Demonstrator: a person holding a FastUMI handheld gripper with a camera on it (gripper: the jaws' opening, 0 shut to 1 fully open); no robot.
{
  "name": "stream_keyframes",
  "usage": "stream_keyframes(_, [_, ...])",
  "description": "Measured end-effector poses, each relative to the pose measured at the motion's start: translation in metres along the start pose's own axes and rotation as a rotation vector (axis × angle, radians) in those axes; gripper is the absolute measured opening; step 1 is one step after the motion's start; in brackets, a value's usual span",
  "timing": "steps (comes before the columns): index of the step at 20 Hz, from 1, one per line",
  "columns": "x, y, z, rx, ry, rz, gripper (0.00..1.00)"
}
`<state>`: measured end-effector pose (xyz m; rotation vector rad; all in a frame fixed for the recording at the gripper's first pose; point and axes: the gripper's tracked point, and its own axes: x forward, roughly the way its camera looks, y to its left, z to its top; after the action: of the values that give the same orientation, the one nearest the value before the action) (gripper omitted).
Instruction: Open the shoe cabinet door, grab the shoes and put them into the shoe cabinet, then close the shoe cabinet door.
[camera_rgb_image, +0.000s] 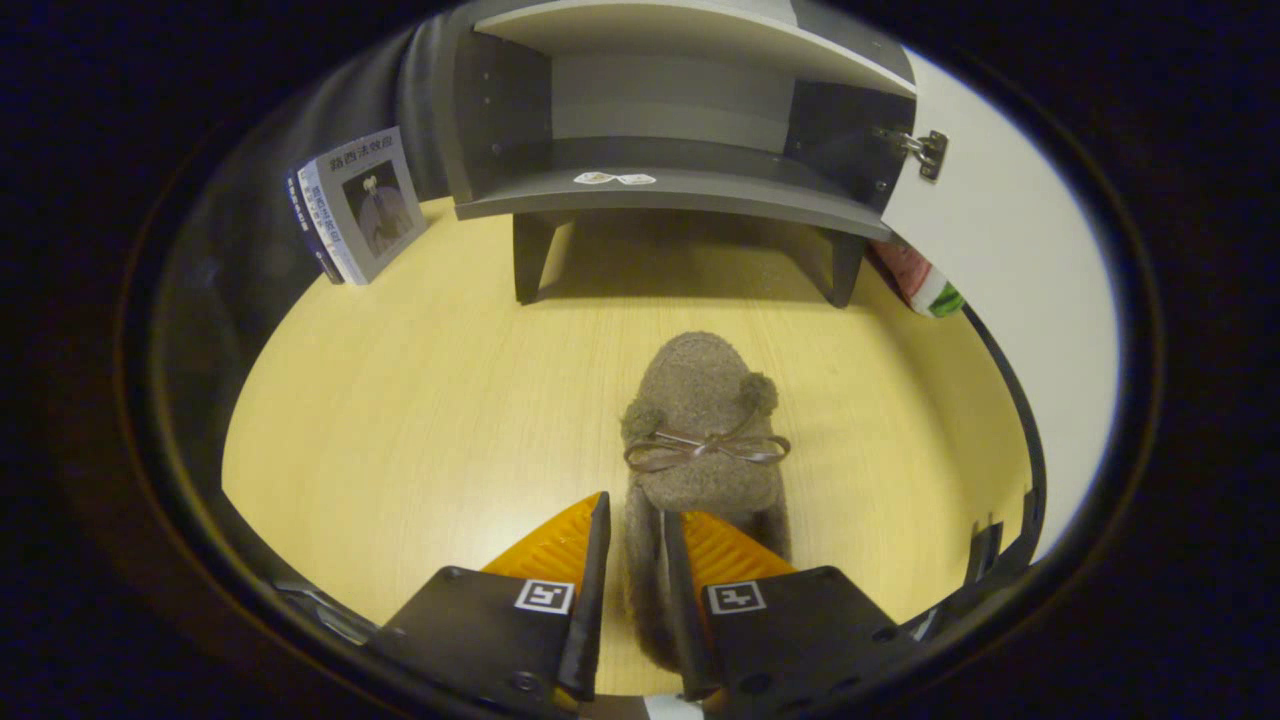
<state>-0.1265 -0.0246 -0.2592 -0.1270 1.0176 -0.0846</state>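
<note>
- With both fingers (598, 560) closed in on the rear rim of the shoe (700, 430), gripper (632, 530) judged clamped on the slipper's heel wall: left pad outside it, right pad down inside the opening, fuzzy edge pinched between.
- Grabbing step in hand, by the look of it: door already swung open, shoe gripped but not yet carried; whether resting on the table (400, 420) or just lifted off it, cannot tell.
- Long axis straight ahead along the fingers: heel between the pads, rounded toe pointing away toward the cabinet (660, 190), bow and two pompoms on top facing up, sole down.
- Next move calls for lifting clear of the tabletop, carrying forward and up over the lip of the lower shelf (520, 195), and setting down toe-first with the heel still inside the front edge.
- Shelf raised on legs, well beyond the toe; small pale sticker lying near its middle.
- White door (1010, 260) hanging open on the right by its hinge (925, 150); worth keeping the carry central to avoid it.
- Books (365, 205) leaning left of the cabinet, a coloured packet (925, 285) at its right foot, both well apart from the path.
</note>
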Motion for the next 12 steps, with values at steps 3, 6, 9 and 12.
stream_keyframes(3, [0.008,-0.003,0.003,-0.053,-0.027,-0.008,0.36])
stream_keyframes(6, [0.015,-0.012,0.004,-0.099,-0.055,-0.057,0.19])
stream_keyframes(9, [0.018,-0.015,0.01,-0.124,-0.083,-0.076,0.07])
stream_keyframes(12, [0.012,-0.012,0.01,-0.077,-0.08,-0.049,0.04])
